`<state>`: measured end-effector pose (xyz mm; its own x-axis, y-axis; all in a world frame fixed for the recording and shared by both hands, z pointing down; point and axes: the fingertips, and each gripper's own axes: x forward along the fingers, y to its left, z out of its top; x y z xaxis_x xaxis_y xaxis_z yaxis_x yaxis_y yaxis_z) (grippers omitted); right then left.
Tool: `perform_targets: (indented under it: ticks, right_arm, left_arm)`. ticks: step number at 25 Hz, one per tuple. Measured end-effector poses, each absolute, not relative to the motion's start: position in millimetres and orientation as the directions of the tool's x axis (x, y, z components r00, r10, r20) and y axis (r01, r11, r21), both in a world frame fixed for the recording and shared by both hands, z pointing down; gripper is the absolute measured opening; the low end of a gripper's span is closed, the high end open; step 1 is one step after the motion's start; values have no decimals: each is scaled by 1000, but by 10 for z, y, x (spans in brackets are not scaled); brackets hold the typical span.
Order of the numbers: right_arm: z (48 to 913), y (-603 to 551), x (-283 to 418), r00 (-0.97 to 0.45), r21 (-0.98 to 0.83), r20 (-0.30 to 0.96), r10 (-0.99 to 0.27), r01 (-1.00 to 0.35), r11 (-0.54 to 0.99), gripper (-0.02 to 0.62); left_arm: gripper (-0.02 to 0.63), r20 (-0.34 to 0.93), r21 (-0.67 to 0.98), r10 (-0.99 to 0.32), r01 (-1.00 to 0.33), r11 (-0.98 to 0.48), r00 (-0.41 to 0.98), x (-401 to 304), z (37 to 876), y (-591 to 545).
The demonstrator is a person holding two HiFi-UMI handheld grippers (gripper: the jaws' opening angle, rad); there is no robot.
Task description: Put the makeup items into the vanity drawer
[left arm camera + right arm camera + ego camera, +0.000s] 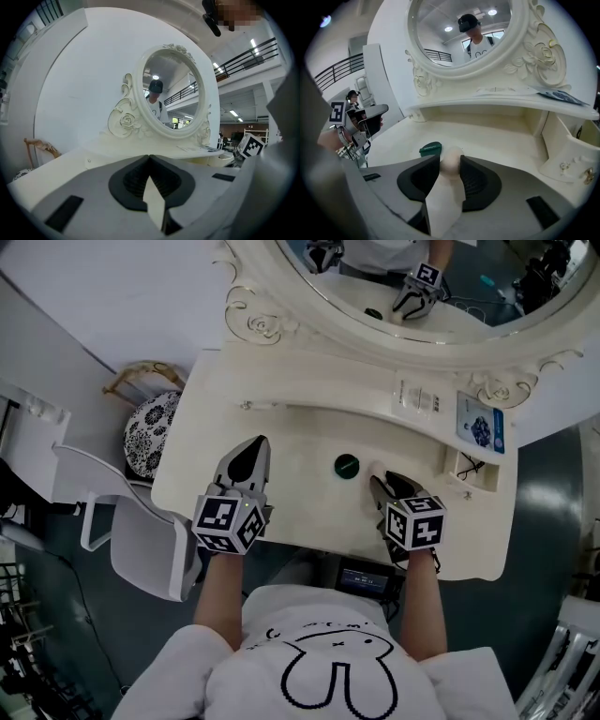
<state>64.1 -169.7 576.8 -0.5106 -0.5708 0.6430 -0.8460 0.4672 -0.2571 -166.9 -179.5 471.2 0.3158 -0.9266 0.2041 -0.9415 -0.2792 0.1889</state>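
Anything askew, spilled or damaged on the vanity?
Nothing stands out. The green round container sits flat on the vanity top, the pale sponge lies at the jaw tips of the right gripper, and no spill or damage shows.

This is a staged bedroom corner set up inside a large indoor hall, not a real home. An ornate cream vanity table [281, 442] with an oval mirror [171, 89] and carved roses [125, 120] stands against a free-standing white wall panel [79, 79], with a white chair [122, 521] and a patterned round stool [150, 432] beside it on a dark smooth floor [553, 484]. Past the panel the hall opens up: an upper-level balcony railing [262, 51], strip ceiling lights [254, 43], and another person [352, 96] at a far workstation.
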Motion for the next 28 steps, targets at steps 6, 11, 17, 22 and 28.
perform_targets:
  ticks: [6,11,17,22,28]
  right_arm:
    - [5714,-1703,699,-502,-257,648,-574,-852,455,103]
    - [5543,-1745,799,-486,-241,640,-595,-862,445,103]
    - [5287,-1814,906,-462,-224,624,-629,-878,423,107]
    - [5143,-1884,1025,-434,-208,609,-664,-895,394,112]
    - [4962,-1985,1245,-388,-188,578,-718,-919,346,114]
  left_arm:
    - [5,206,195,-923,-938,-286,324,-1632,4706,-1816]
    - [5,202,201,-920,-934,-296,335,-1585,4625,-1849]
    - [5,182,199,-912,-922,-333,369,-1499,4425,-1986]
    - [5,163,197,-907,-913,-356,389,-1451,4313,-2125]
    - [5,147,193,-905,-909,-369,399,-1409,4219,-2233]
